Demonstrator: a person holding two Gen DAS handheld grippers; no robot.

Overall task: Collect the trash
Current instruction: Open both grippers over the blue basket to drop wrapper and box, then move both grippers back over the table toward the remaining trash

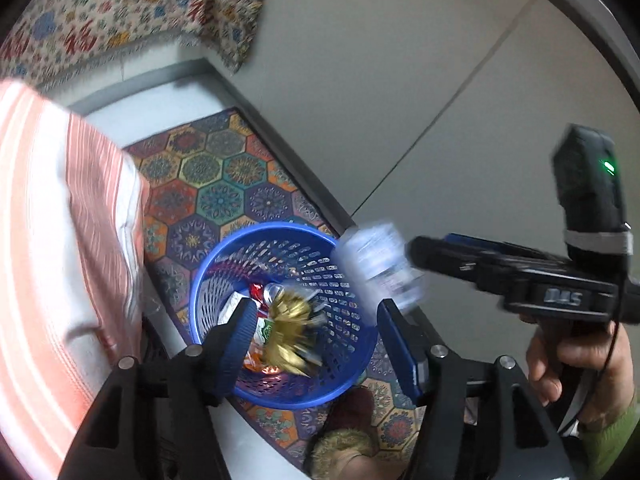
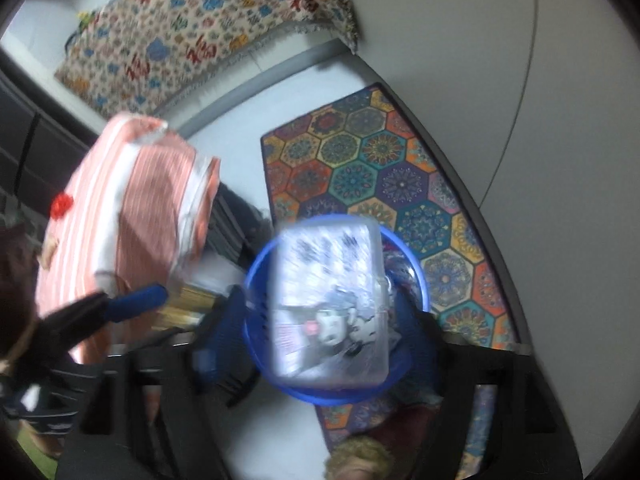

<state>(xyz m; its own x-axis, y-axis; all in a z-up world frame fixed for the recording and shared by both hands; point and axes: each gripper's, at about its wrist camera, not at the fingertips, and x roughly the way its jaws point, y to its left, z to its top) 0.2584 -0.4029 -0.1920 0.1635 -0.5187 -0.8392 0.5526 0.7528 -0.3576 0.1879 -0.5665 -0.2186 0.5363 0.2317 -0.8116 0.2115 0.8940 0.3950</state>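
Note:
A blue perforated basket (image 1: pixel 352 364) stands on a patterned rug and holds wrappers and a can. My left gripper (image 1: pixel 318 336) hangs open right over it. A blurred gold wrapper (image 1: pixel 290 328) lies between its blue pads (image 1: pixel 240 332) without touching either. My right gripper (image 2: pixel 324 340) is open above the same basket (image 2: pixel 256 276). A white printed packet (image 2: pixel 328 304) sits loose and blurred between its fingers. In the left wrist view this packet (image 1: pixel 380 264) shows just off the right gripper's tip (image 1: pixel 420 246).
The hexagon-patterned rug (image 2: pixel 380 168) runs along a grey wall (image 1: pixel 400 60). A pink striped cushion (image 1: pixel 60 220) crowds the basket's left side. A floral cloth (image 2: pixel 200 32) hangs behind. A person's hand (image 1: pixel 580 360) holds the right gripper; a fuzzy slipper (image 1: pixel 344 440) is below.

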